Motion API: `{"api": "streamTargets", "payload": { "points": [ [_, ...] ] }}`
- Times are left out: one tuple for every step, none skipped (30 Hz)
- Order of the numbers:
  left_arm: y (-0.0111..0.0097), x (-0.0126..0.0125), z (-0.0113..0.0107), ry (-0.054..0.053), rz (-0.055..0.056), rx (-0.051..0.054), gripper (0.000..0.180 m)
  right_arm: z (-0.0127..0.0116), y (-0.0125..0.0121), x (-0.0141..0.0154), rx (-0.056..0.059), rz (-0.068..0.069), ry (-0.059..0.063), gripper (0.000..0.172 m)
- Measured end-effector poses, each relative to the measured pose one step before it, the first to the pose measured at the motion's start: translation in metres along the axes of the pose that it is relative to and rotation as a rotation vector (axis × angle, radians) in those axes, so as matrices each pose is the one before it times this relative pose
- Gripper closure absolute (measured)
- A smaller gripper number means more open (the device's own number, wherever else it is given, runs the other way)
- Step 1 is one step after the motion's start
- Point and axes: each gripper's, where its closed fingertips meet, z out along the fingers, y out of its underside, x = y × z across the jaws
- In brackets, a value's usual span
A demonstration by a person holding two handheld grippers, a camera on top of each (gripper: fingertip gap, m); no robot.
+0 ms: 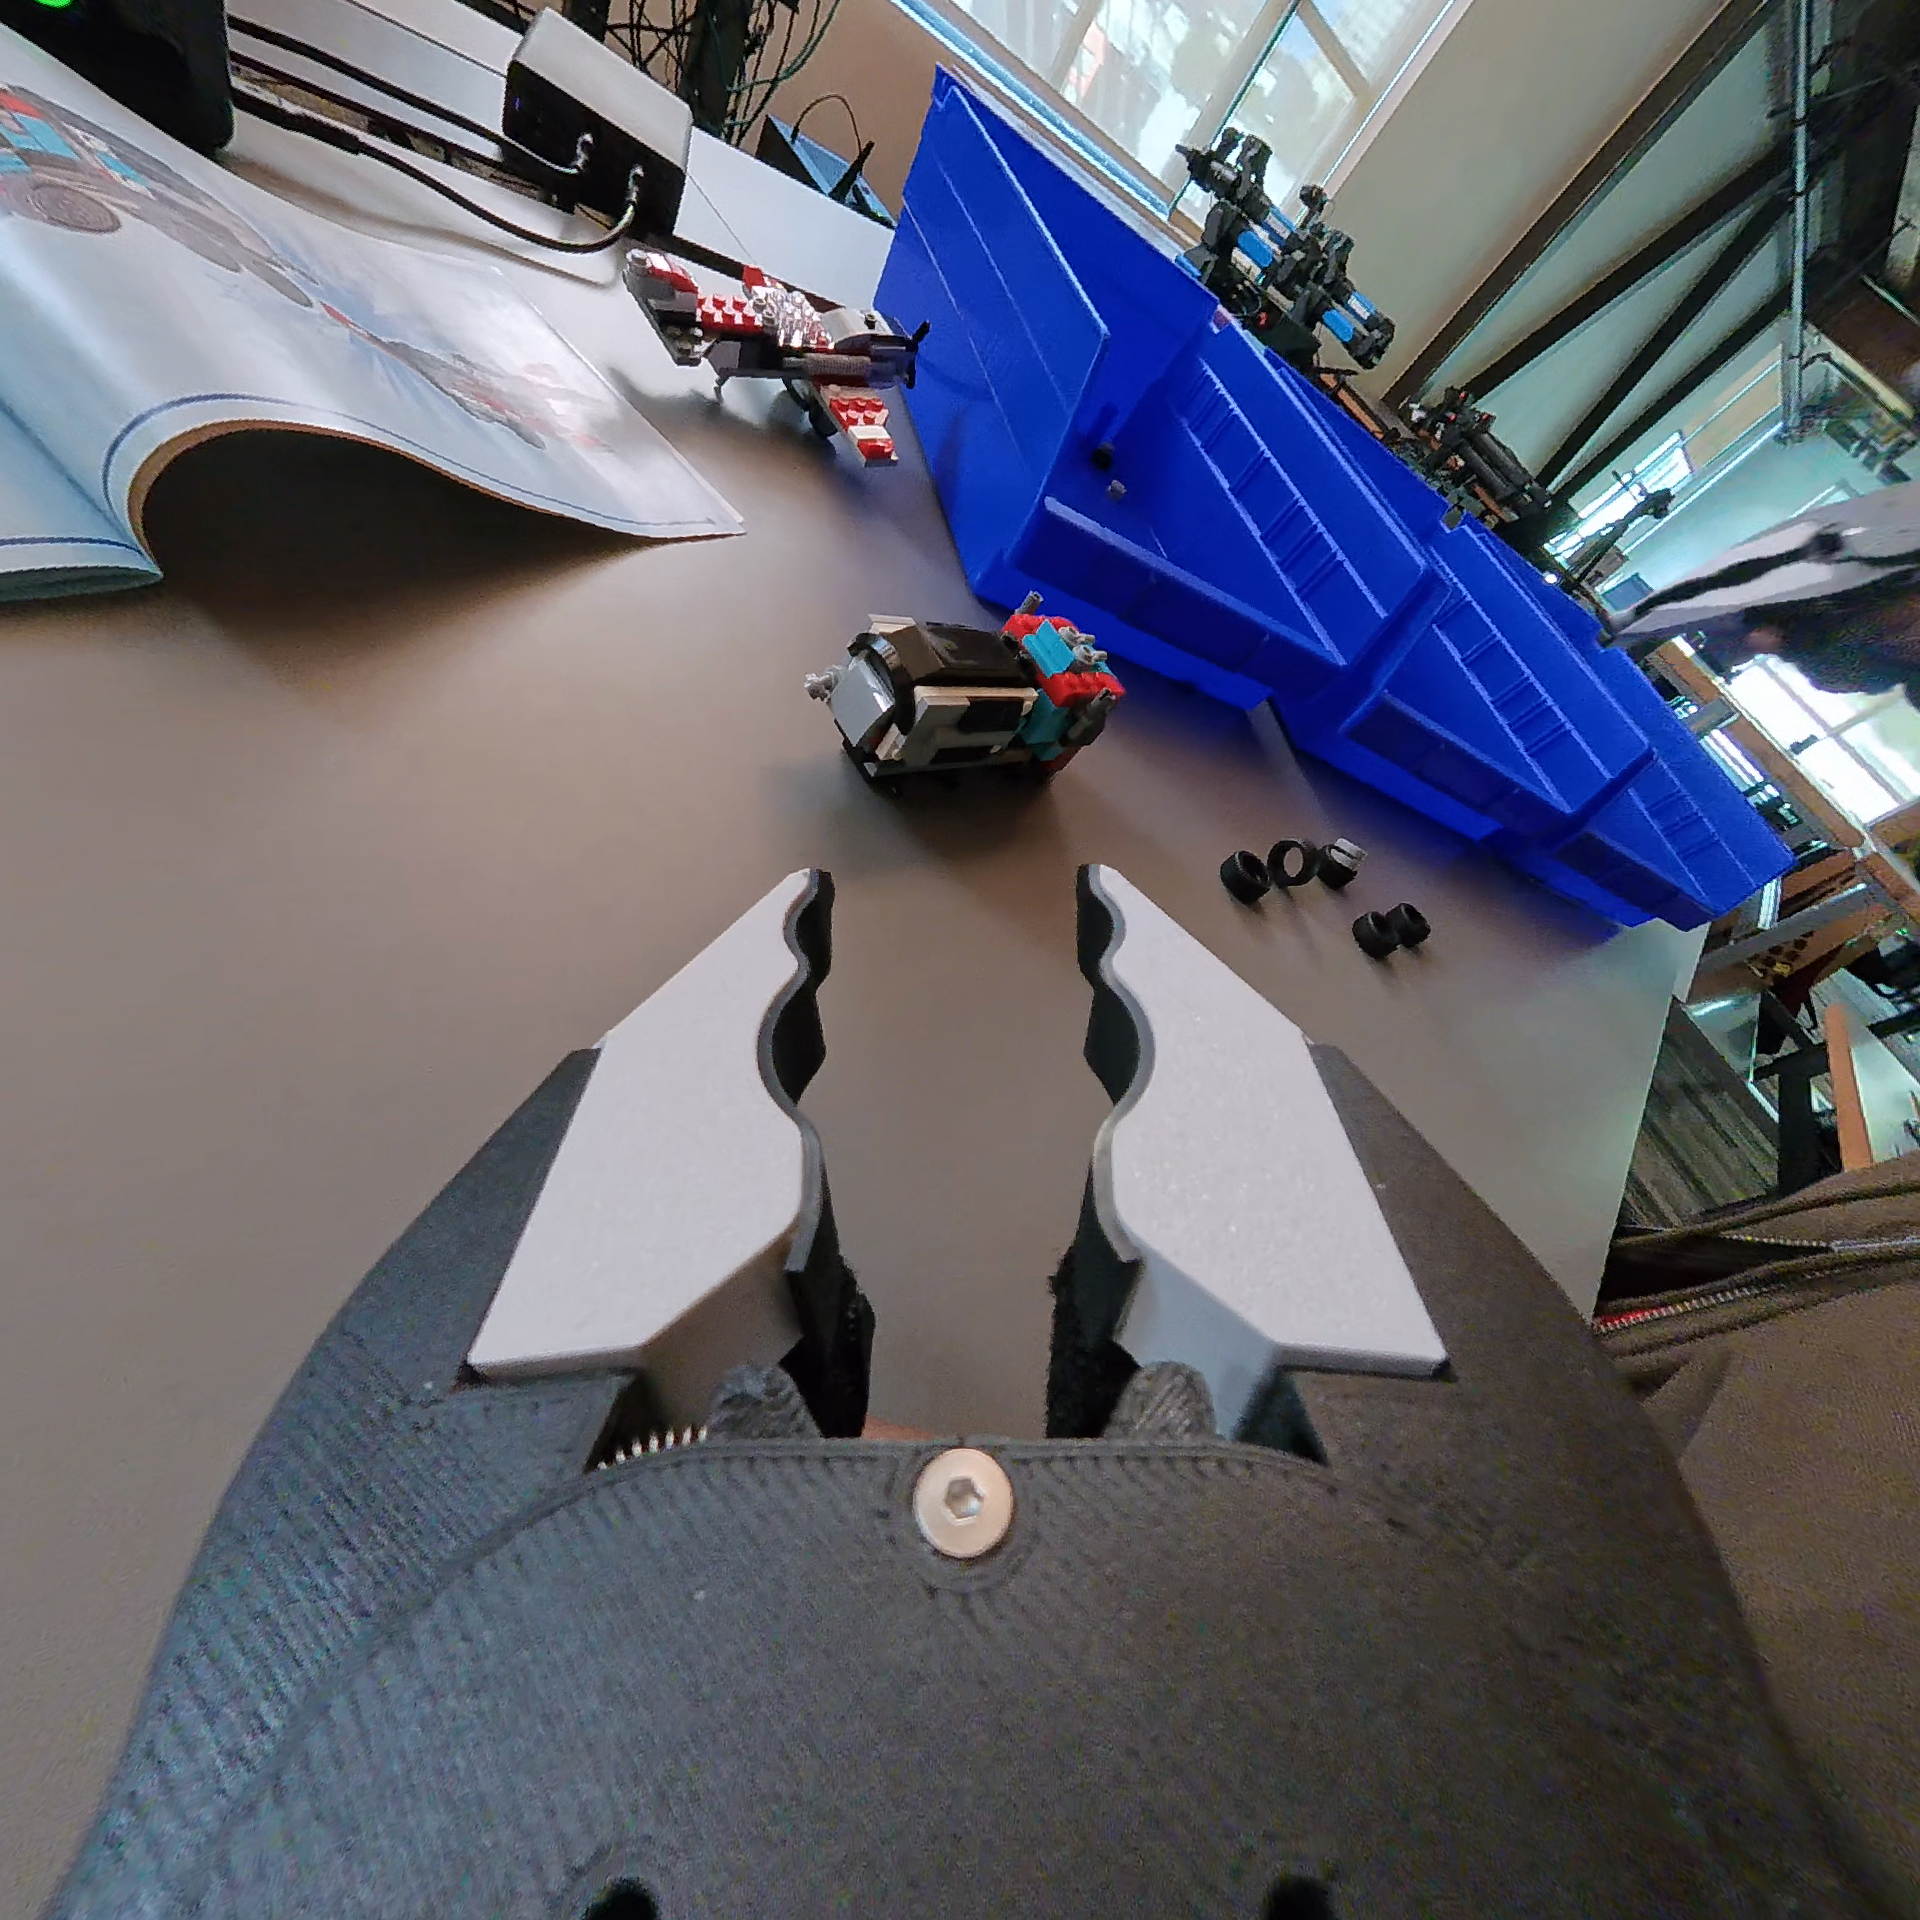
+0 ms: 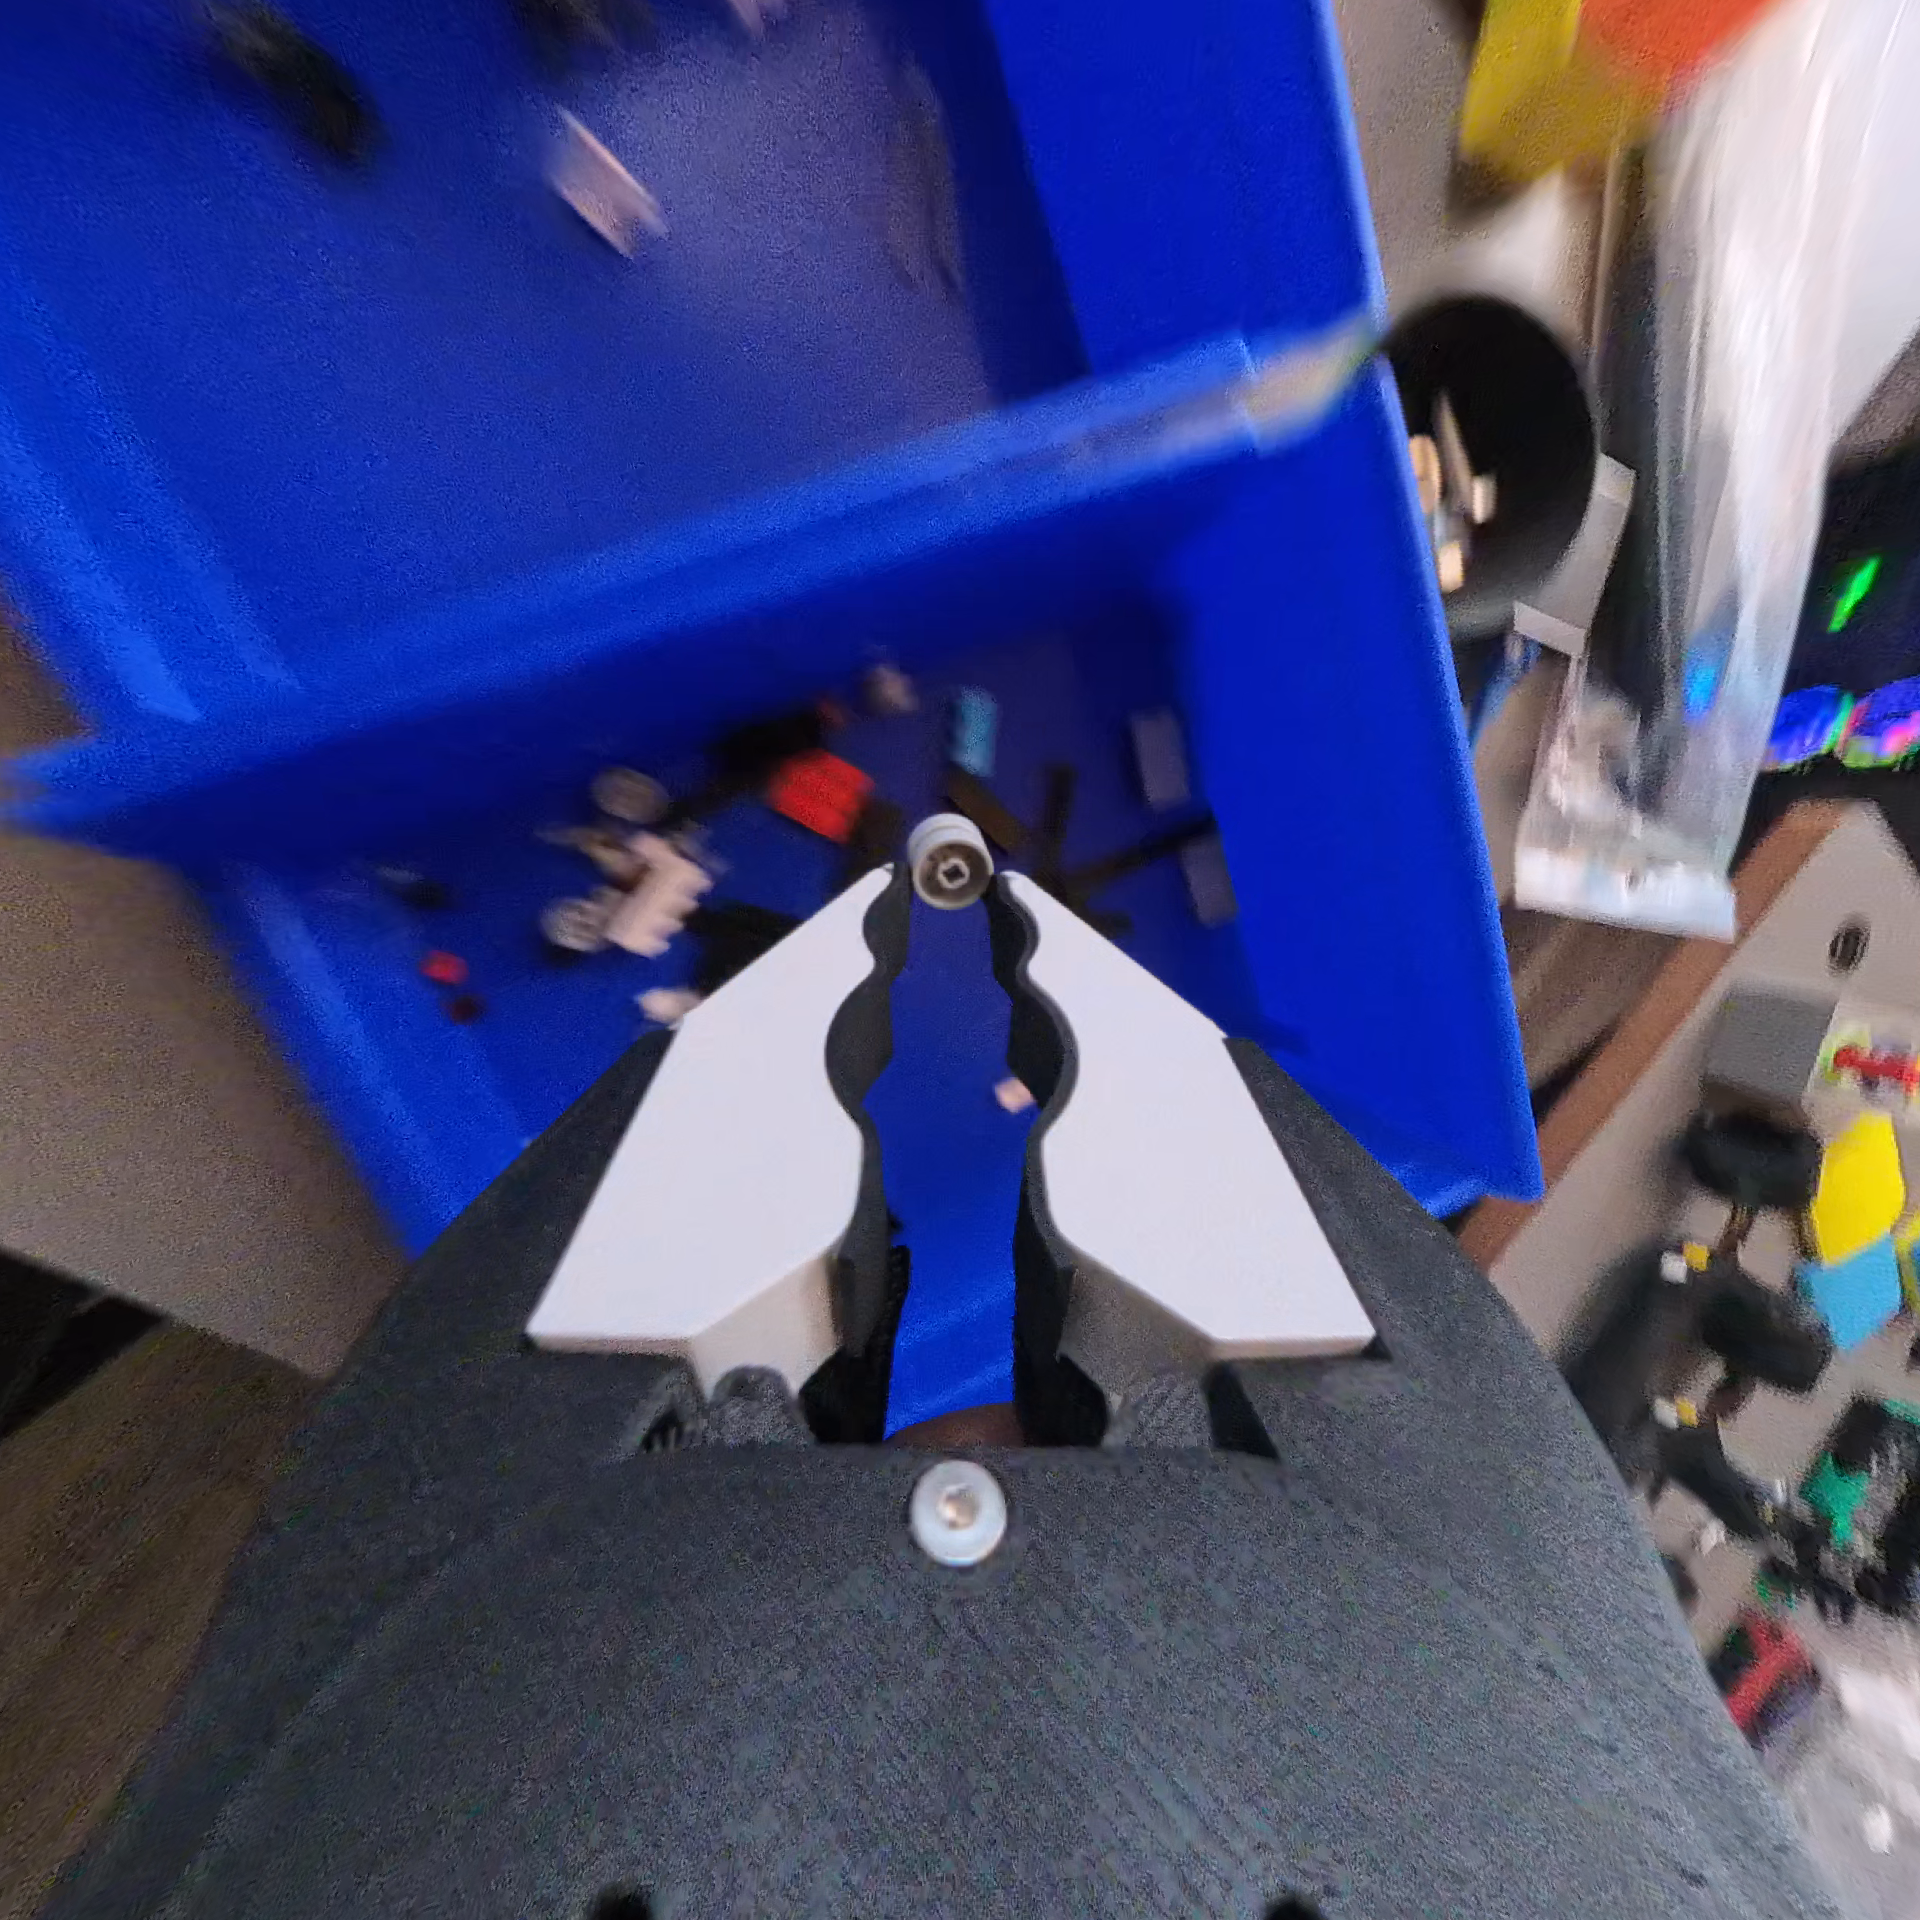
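Daylight came through the windows (image 1: 1226,94) at the top of the left wrist view, bright and slightly overexposed, casting soft shadows on the table (image 1: 416,831). That view was sharp, bent at its edges. The right wrist view was motion-blurred; the blue bin (image 2: 1299,727) smeared.

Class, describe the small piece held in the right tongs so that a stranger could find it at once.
Find the blue bin of loose bricks. Above it the right tongs pinch a small hub at their tips. It is pale grey and round with a central hole, and it alone is lifted.
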Motion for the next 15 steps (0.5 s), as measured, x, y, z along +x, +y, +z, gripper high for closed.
{"api": "streamTargets", "payload": {
  "points": [
    [0.00033,0.00025,0.00027,0.0018,0.0005,-0.0024,0.132,-0.01822,-0.01626,-0.02101,0.0771,-0.0324,-0.0024,0.156],
    [0.00052,0.00018,0.00041,0.0011,0.001,-0.0042,0.132,-0.01551,-0.01745,-0.02067,0.0702,-0.0372,0.0099,0.156],
    [0.00065,0.00032,0.00049,0.0012,0.0014,-0.0048,0.132,-0.0123,-0.01864,-0.02191,0.0667,-0.0407,0.0074,0.156],
    [0.00043,0.00029,0.00041,0.0011,0.0019,-0.0036,0.132,-0.00803,-0.01932,-0.02386,0.0643,-0.0383,-0.0062,0.157],
    [0.00027,0.00031,0.00017,0.0004,0.0022,-0.0016,0.132,-0.00243,-0.01866,-0.02559,0.0596,-0.032,-0.022,0.156],
    [-0.00011,0.00025,-0.00011,-0.0001,0.0024,0.0015,0.132,0.004,-0.01618,-0.02693,0.051,-0.0259,-0.0392,0.156],
    [-0.00062,0.00039,-0.00064,0.001,0.0025,0.0055,0.132,0.01035,-0.01208,-0.02729,0.0352,-0.0215,-0.052,0.156],
    [-0.00111,0.00047,-0.001,0.0015,0.0021,0.0096,0.132,0.01602,-0.00752,-0.02542,0.0189,-0.0166,-0.0563,0.156],
    [-0.00157,0.0004,-0.00137,0.002,0.0016,0.0124,0.132,0.02035,-0.00303,-0.02217,0.0013,-0.0112,-0.054,0.156],
    [-0.00141,0.00061,-0.00145,0.0038,0.0005,0.0124,0.132,0.0226,0.00059,-0.01792,-0.0133,-0.0095,-0.0471,0.156],
    [-0.00105,0.00099,-0.00167,0.0074,-0.0012,0.0105,0.132,0.02273,0.00367,-0.01378,-0.0258,-0.0066,-0.0418,0.156],
    [-0.00108,0.0011,-0.0018,0.0081,-0.0014,0.0107,0.132,0.02088,0.00489,-0.00897,-0.0316,-0.0036,-0.0296,0.156],
    [-0.00111,0.00102,-0.00198,0.0074,-0.0011,0.0111,0.132,0.01754,0.00457,-0.00423,-0.0293,-0.0047,-0.0094,0.156],
    [-0.00096,0.0009,-0.00199,0.0058,-0.0015,0.0101,0.132,0.01372,0.00497,-0.00182,-0.0317,-0.0088,0.0015,0.156],
    [-0.00069,0.00081,-0.00197,0.0059,-0.0018,0.0088,0.132,0.01022,0.00494,-0.00187,-0.0324,-0.0117,-0.0016,0.156]
  ]
}}
